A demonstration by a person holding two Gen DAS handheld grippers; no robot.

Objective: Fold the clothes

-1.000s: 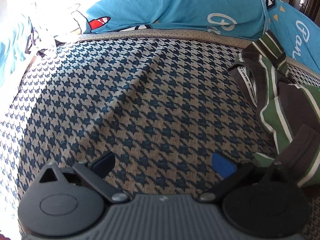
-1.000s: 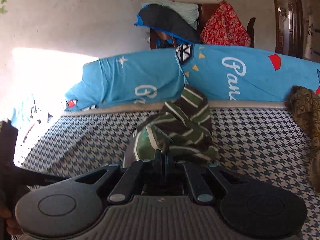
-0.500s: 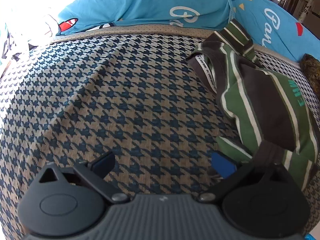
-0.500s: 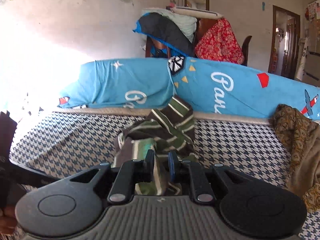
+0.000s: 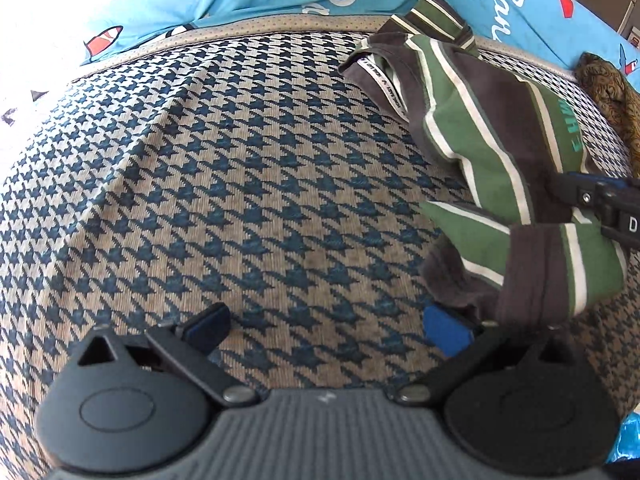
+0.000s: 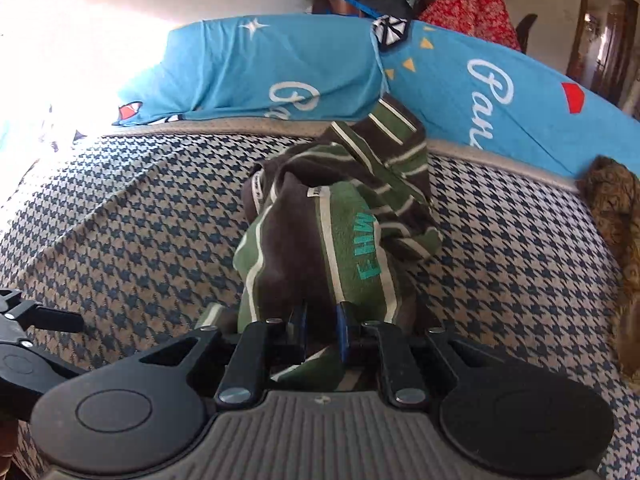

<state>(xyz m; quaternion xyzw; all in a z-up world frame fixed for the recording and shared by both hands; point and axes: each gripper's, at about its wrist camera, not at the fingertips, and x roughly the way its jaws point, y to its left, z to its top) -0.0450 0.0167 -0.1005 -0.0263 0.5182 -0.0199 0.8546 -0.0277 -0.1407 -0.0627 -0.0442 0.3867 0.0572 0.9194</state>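
Your right hand-held gripper [image 6: 321,330] has its jaws nearly together, pinching a fold of the crumpled green-and-brown striped knit garment [image 6: 320,240]. It's a thin bite near the near edge of the heap, so a quick pull may let the fabric slip out.

Your left hand-held gripper [image 5: 328,326] has its jaws spread wide and nothing between them. Its right blue pad [image 5: 446,336] sits just beside the garment's dark cuff [image 5: 528,276], so it could snag that cuff by accident.

The garment lies bunched on the houndstooth-patterned bed cover [image 5: 240,200], toward its far right side, and its upper end rests against the bright blue printed pillow [image 6: 280,76]. Spreading it that way will ride it up the pillow.

The brown patterned cloth [image 6: 612,216] lies near on the right; keep clear of it or it gets dragged along.

The wide bare houndstooth area left of the garment is your best room to lay it flat. The beige piped bed edge [image 5: 260,28] bounds the far side.
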